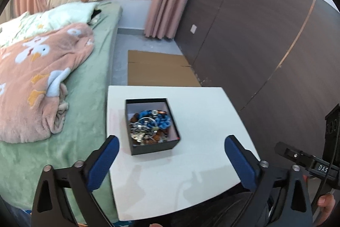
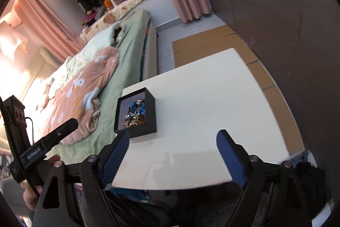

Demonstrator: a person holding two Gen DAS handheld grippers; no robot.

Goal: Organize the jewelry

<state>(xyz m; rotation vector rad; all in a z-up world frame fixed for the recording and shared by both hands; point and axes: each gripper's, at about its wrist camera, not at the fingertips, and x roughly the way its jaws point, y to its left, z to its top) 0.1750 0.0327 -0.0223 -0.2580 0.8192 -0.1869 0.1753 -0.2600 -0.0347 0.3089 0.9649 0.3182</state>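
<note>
Left hand-held gripper (image 1: 172,143), right hand-held gripper (image 2: 173,137) spread, ribbed blue pads empty; square black box (image 1: 152,147) of tangled jewelry (image 1: 148,126); glossy white table (image 1: 201,112).

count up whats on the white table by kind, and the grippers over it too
black box: 1
pile of jewelry inside the box: 1 tangled heap, single pieces too blurred to count
open grippers: 2, the left gripper and the right gripper, both empty
total: 4, with the white table itself left out
</note>
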